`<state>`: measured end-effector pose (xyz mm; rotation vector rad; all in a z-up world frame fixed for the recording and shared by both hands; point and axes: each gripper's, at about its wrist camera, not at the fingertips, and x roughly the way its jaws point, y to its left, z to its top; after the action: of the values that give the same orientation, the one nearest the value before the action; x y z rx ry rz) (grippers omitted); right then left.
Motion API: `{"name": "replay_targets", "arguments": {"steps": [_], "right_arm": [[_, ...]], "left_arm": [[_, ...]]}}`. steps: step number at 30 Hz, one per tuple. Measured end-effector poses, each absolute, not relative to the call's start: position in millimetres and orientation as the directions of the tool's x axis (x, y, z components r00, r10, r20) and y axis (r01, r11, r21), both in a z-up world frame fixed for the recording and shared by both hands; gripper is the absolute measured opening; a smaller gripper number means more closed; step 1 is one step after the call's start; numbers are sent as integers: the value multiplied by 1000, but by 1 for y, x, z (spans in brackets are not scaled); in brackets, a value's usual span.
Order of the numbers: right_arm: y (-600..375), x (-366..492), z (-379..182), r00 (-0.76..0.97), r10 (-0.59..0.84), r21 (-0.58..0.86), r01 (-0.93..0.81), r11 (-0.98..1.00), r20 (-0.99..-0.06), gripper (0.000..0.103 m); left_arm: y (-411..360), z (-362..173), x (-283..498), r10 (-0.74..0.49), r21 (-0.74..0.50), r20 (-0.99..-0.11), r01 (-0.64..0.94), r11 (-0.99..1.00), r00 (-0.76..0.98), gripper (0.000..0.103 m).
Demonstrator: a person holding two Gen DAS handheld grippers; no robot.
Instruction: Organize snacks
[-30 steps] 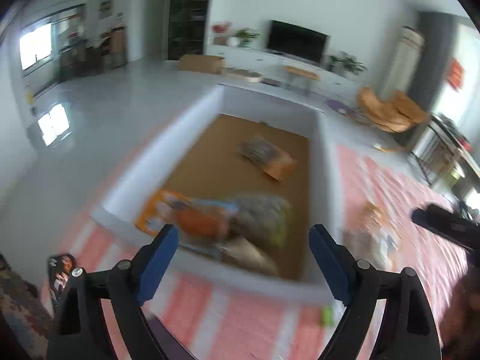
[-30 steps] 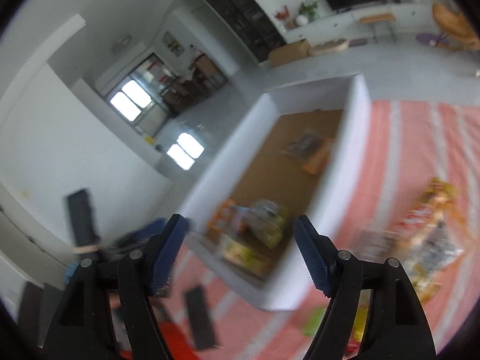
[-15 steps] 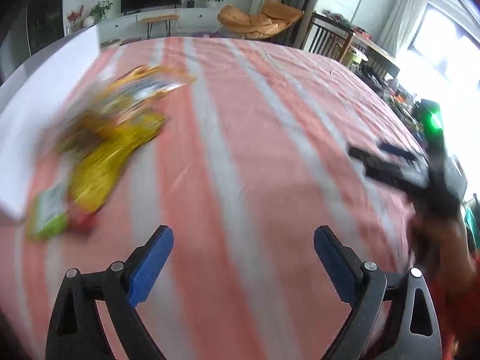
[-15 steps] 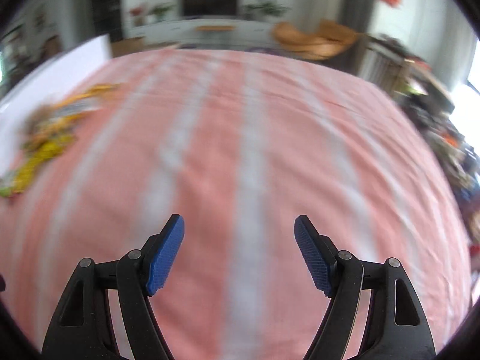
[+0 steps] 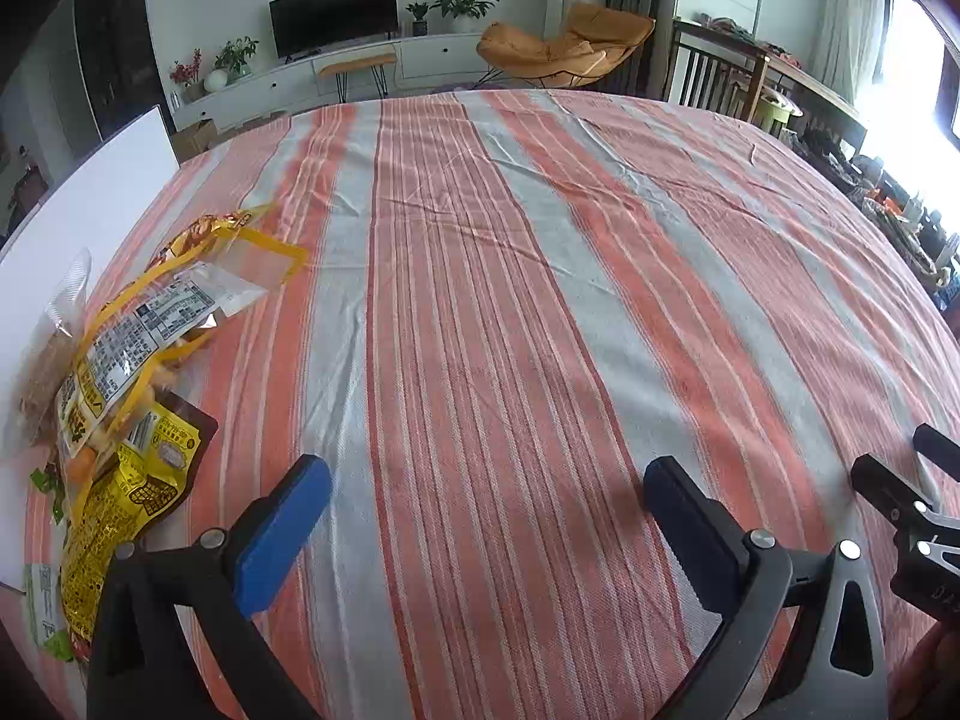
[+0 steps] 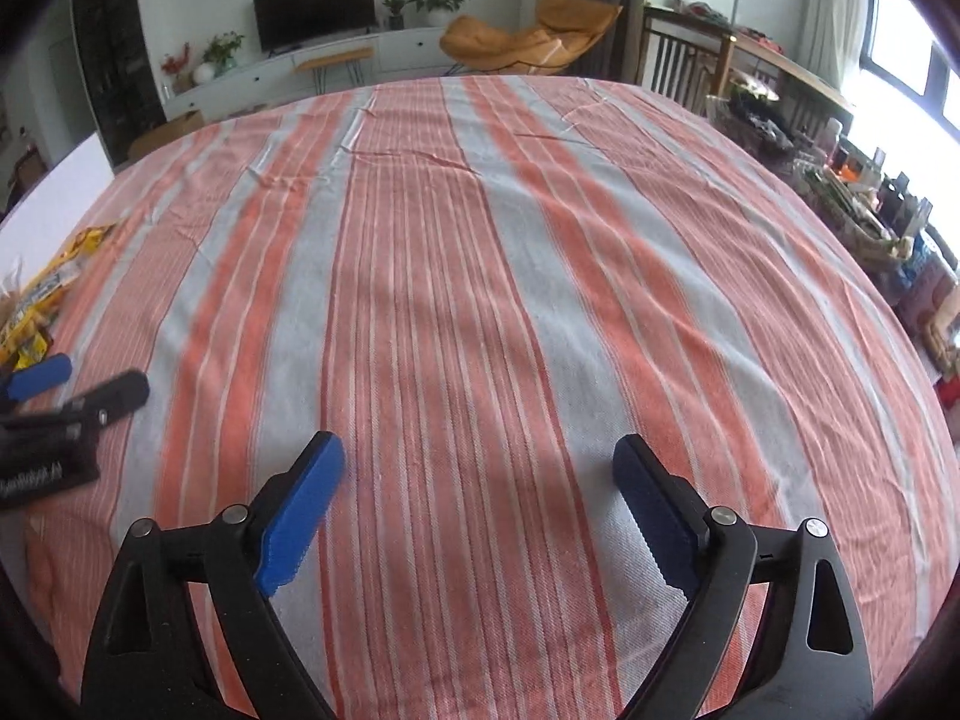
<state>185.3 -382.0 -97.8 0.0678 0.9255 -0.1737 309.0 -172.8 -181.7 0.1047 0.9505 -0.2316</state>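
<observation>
Snack packets (image 5: 129, 372) lie heaped at the striped cloth's (image 5: 540, 330) left edge; left gripper (image 5: 480, 516) and right gripper (image 6: 480, 498), jaws just widened, hover empty, well apart from them.

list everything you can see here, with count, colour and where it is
snack packets: several in a pile, mostly yellow and clear, left edge of the cloth
striped cloth: one, orange and grey, covers the surface
white box: one, far left beside the packets
television: one, black, back wall
lounge chair: one, orange, behind the cloth
left gripper: one, black with blue pads, open, empty, jaws just opening
right gripper: one, same colours, open, empty, jaws just opening
</observation>
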Motion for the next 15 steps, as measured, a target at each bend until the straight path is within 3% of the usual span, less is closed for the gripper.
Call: {"name": "replay_targets", "arguments": {"steps": [15], "right_arm": [[-382,185,-98,588,-121,-17,179,984,-800,94]], "left_arm": [[-174,-181,308,-148,-11,-817,241,971,558,103]]}}
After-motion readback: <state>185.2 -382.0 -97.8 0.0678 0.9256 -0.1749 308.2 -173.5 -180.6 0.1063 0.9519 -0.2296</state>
